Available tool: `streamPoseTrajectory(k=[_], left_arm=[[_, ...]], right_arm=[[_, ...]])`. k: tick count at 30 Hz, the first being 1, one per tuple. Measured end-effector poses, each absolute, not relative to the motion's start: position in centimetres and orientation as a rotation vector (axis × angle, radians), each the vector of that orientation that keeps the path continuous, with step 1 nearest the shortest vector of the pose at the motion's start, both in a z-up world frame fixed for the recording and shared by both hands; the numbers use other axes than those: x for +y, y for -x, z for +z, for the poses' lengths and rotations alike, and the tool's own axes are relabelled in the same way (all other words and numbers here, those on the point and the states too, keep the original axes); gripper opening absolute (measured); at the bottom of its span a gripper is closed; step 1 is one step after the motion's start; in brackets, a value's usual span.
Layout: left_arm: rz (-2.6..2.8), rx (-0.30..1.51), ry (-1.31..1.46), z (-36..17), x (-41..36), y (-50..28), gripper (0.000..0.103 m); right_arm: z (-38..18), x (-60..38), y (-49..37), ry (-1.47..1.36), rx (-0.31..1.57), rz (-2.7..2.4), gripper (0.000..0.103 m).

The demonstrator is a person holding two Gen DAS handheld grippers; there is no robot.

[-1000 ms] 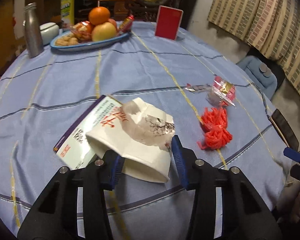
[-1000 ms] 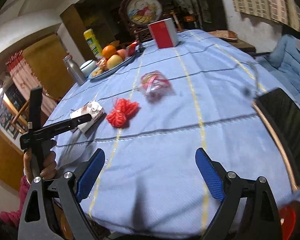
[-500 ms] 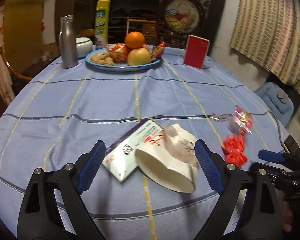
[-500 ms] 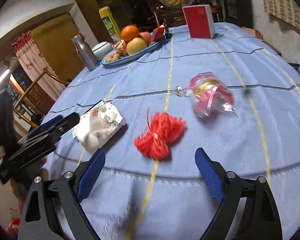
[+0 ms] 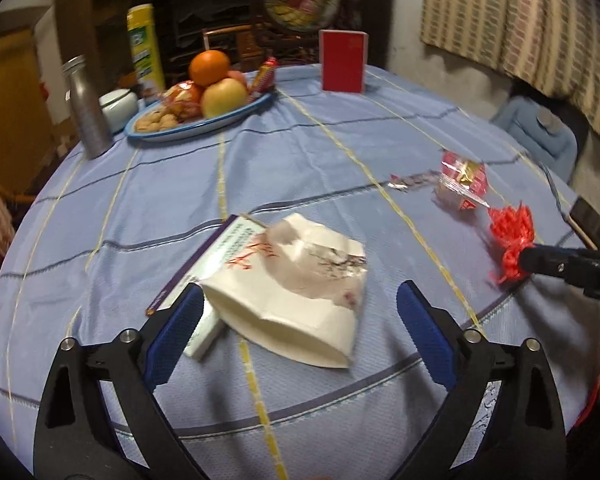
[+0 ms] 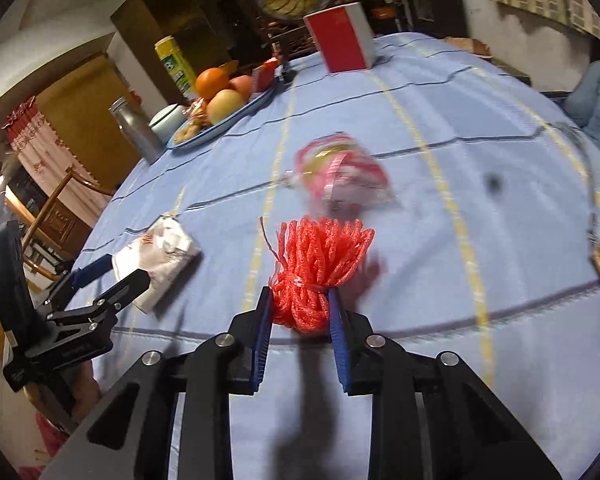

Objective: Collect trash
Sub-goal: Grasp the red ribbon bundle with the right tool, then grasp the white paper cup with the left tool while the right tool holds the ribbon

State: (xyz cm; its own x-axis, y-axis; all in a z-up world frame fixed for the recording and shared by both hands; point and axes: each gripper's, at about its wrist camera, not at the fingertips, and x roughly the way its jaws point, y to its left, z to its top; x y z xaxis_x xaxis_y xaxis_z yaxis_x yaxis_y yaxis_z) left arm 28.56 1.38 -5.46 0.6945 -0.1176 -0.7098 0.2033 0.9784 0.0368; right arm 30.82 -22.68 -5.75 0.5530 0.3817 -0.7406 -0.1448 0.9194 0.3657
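My right gripper [image 6: 299,309] has the red foam net bundle [image 6: 318,268] between its blue pads, which are closing in on the tied waist of it; the pads already touch both sides, though the bundle lies on the blue striped tablecloth [image 6: 440,120] near my edge of the table. Just beyond it sits the crumpled pink and clear snack wrapper [image 6: 342,176], apart from the bundle but close enough to matter.

My left gripper [image 5: 298,316] has its jaws spreading wide, nearly at full stretch, and nothing is pressed by them: the crushed white paper bag [image 5: 296,286] lies between the fingers, on top of a flat printed carton [image 5: 216,264].

What worries me is the net. It is springy and I only have the narrow tied part, so if I lift before the squeeze finishes it may pop out, or the loose strands may drag and snag that wrapper. On the left, the bag looks wider than a clean pinch; closing on it could catch the carton edge too and tip both off the near rim.

Further back, the fruit plate [image 5: 204,124], metal bottle [image 5: 86,108] and red box [image 5: 343,60] stand well clear
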Motion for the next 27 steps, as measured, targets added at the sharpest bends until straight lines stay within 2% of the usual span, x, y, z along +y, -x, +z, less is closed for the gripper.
streamPoseTrajectory(k=[15, 27], left_arm=[[-0.204, 0.911, -0.268, -7.9, -1.5, -30.6, 0.096], [-0.135, 0.643, -0.119, -3.7, 1.8, -28.4, 0.096]], right_arm=[[-7.8, -23.3, -31.7, -0.351, 0.973, 0.401, 0.034], [-8.2, -24.1, -31.2, -0.4, 0.962, 0.426, 0.033]])
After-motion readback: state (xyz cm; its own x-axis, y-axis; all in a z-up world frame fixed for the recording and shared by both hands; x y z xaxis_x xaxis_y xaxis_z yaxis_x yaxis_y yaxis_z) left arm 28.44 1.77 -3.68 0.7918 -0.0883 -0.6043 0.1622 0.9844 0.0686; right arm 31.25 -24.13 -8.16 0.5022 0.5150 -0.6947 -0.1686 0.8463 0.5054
